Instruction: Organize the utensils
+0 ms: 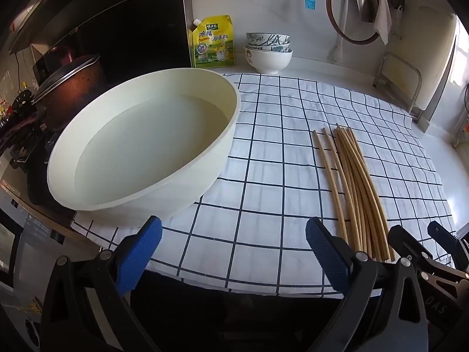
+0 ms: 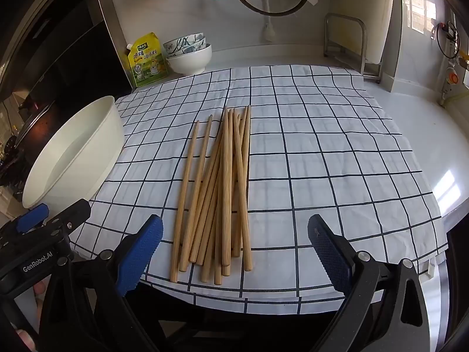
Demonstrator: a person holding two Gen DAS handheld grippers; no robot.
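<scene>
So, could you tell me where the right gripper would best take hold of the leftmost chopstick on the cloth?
Probably near its thicker near end, coming from above with the right gripper open as it is. That leftmost chopstick lies flat on the checked cloth, a little apart from the pile, so one of the fingers fits on either side.

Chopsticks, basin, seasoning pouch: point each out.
chopsticks (image 2: 225,193), right wrist view, middle of the pile
basin (image 1: 140,152), left wrist view, inner floor
seasoning pouch (image 1: 213,42), left wrist view, front label
</scene>
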